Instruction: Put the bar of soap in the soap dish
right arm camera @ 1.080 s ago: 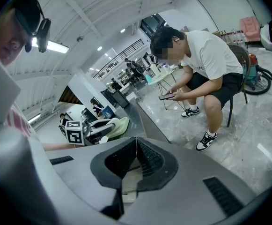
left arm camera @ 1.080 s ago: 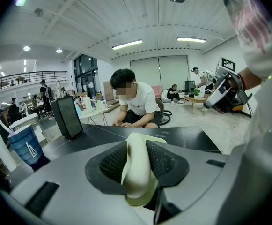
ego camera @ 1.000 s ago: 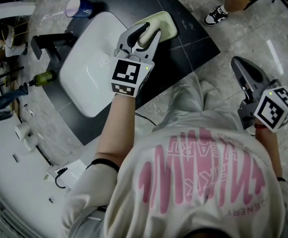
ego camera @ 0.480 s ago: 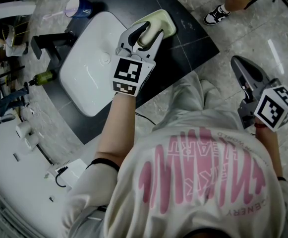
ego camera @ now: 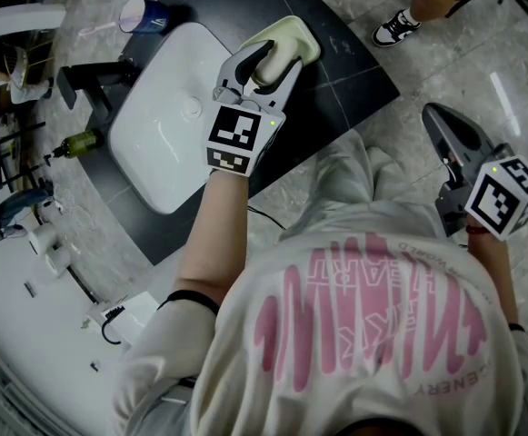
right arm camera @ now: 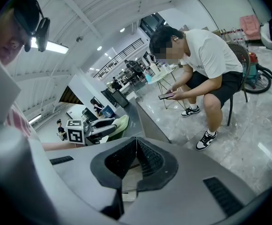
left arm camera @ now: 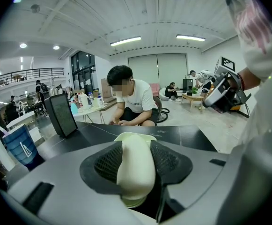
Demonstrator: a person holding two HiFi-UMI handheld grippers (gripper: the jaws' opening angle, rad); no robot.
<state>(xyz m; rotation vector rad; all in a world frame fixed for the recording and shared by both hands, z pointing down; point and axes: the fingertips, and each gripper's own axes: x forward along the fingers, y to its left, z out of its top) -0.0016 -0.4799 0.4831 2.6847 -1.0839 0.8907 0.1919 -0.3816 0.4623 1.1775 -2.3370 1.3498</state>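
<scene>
The left gripper's (left arm camera: 136,142) jaws have just been opening. The bar of soap (left arm camera: 136,170) stands between them, apparently released, over the soap dish (ego camera: 304,44) at 1 o'clock on the dark table (ego camera: 354,75). At 4 o'clock, the right gripper's (right arm camera: 136,138) jaws are clenched together, empty.

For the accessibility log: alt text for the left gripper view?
A pale bar of soap stands between the left gripper's jaws, which have just been opening, over the soap dish on a dark counter. A person sits beyond.
</scene>
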